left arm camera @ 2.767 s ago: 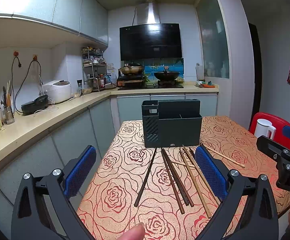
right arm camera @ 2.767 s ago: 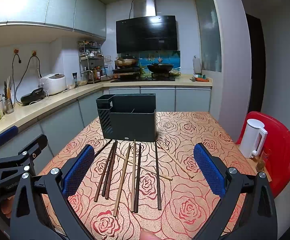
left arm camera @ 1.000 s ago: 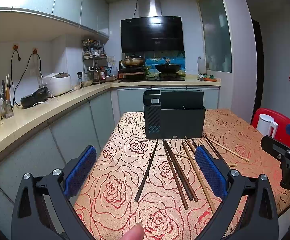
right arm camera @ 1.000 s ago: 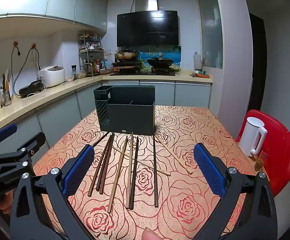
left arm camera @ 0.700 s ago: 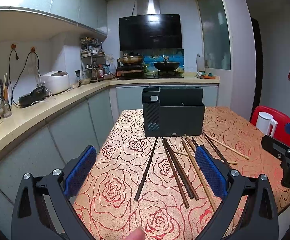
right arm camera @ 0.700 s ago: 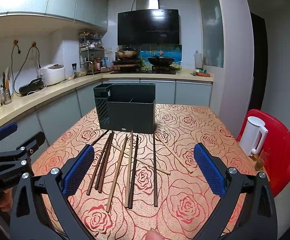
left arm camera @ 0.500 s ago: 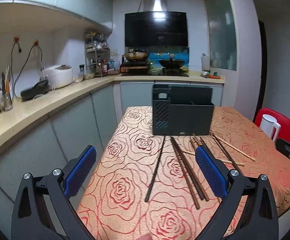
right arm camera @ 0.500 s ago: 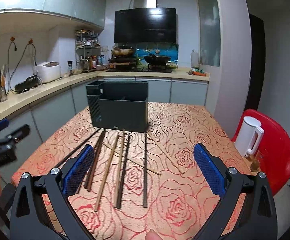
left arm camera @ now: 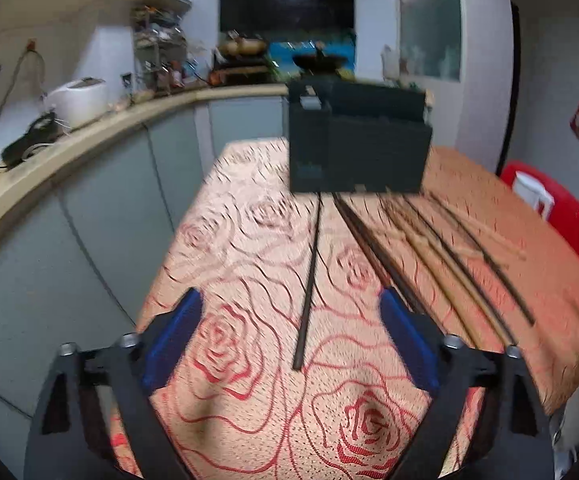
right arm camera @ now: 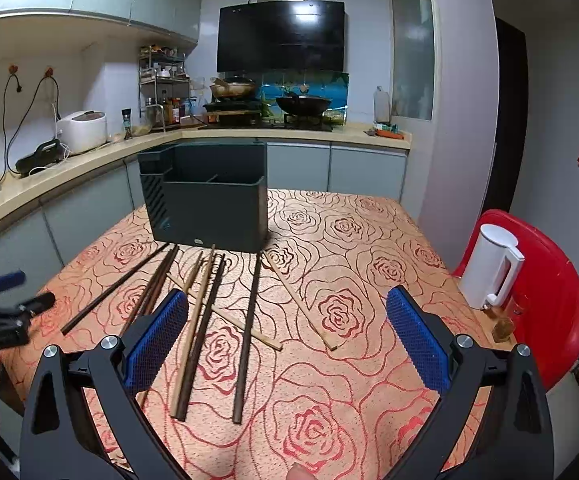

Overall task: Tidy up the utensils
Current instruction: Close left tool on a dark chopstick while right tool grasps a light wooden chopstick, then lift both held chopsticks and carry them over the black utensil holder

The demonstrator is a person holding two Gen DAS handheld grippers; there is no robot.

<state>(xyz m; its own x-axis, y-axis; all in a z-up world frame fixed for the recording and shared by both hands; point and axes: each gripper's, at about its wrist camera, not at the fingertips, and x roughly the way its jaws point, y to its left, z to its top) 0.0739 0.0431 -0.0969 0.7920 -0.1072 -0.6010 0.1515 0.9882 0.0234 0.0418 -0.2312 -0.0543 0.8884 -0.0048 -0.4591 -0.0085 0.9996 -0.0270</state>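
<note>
1. The chopsticks (right arm camera: 193,320) lie loose on the rose-patterned tablecloth (right arm camera: 369,280), fanned out in front of the dark utensil holder (right arm camera: 205,200), which stands upright and, as far as its open top shows, empty.
2. The single dark chopstick (left arm camera: 309,280) lies apart at the left of the fan, with its near end between the fingers of the left gripper (left arm camera: 289,344).
3. The left gripper's jaws have just been closing but remain well apart. Nothing is gripped, and the stick sits in the gap untouched.
4. The right gripper (right arm camera: 285,344) is wide open and empty, hovering above the middle sticks.
5. Handling: the sticks look light, rigid and thin, and they lie flat on cloth. They are likely to roll or slip between the pads.
6. Suggested hold: across the shaft a little in from the near end. The left view is motion-blurred, so how close the pads are to the cloth is uncertain.
7. Several sticks cross each other, so lifting one may drag its neighbours.
</note>
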